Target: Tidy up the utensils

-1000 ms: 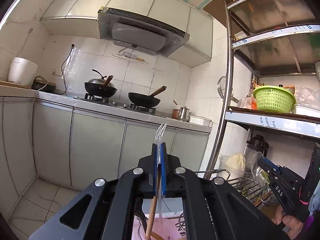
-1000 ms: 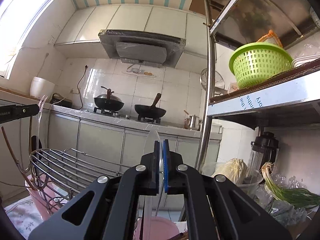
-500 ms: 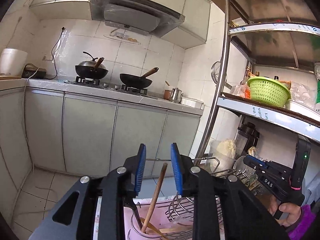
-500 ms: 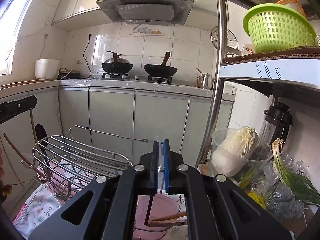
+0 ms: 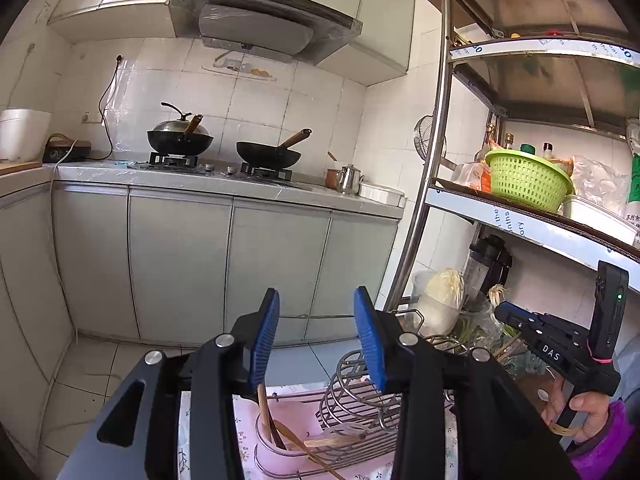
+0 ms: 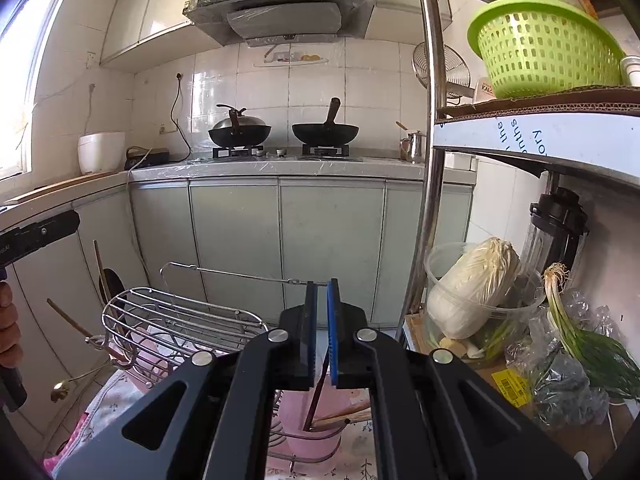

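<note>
My left gripper (image 5: 316,336) is opening; its blue pads stand wide apart with nothing between them. Below it a pink cup (image 5: 276,452) holds several wooden utensils (image 5: 266,412), beside a wire rack (image 5: 360,392) lying on its side. My right gripper (image 6: 322,288) is shut on a thin dark utensil (image 6: 318,392), whose lower end reaches into a pink cup (image 6: 316,436) holding wooden sticks. In the left wrist view the right gripper (image 5: 500,309) is held by a hand (image 5: 584,412) at the right.
The wire rack (image 6: 180,320) lies on a floral cloth (image 6: 108,404), with more utensils poking out at its left. A steel shelf post (image 6: 430,160) rises on the right, with a cabbage tub (image 6: 472,292), scallions (image 6: 580,340) and a blender (image 6: 560,224) behind it. Cabinets and a stove stand ahead.
My left jaws opened and let go of the wooden utensil, which now stands in the pink cup. Both grippers rose and tipped downward. The right stayed shut.
</note>
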### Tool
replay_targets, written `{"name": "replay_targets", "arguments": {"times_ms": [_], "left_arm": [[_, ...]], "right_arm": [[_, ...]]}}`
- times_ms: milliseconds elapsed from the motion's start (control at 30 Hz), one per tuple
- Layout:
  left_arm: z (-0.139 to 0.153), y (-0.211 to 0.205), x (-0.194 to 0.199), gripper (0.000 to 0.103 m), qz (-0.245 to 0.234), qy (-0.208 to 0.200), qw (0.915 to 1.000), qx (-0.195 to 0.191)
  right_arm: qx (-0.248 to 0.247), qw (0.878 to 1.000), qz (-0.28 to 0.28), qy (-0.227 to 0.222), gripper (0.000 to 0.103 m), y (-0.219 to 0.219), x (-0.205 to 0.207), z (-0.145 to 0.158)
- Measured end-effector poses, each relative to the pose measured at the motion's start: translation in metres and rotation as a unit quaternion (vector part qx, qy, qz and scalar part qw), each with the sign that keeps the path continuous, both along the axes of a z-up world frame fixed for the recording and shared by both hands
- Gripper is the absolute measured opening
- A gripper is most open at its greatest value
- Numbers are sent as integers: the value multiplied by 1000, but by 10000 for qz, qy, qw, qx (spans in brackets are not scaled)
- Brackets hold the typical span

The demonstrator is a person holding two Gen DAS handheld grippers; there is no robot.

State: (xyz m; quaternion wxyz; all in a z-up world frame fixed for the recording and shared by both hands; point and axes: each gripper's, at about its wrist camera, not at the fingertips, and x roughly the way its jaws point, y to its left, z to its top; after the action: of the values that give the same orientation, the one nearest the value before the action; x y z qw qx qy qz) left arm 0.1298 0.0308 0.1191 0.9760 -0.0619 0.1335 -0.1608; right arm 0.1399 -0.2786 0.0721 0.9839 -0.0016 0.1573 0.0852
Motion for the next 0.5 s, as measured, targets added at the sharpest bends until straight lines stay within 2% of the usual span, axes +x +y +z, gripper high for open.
{"name": "replay_targets", "arguments": {"times_ms": [167,300,500], "left_arm": [[7,-2,-17,43,90,75,9999,59],[9,3,-37,44,179,179,9997,-38],[3,10,-74,44,288,280,9992,-29]], "right_arm": [[155,9997,180,63,5,-3,-16,7],[205,9992,343,61,5,0,-34,9],[319,9973,630,179,5,6,-68,3]]}}
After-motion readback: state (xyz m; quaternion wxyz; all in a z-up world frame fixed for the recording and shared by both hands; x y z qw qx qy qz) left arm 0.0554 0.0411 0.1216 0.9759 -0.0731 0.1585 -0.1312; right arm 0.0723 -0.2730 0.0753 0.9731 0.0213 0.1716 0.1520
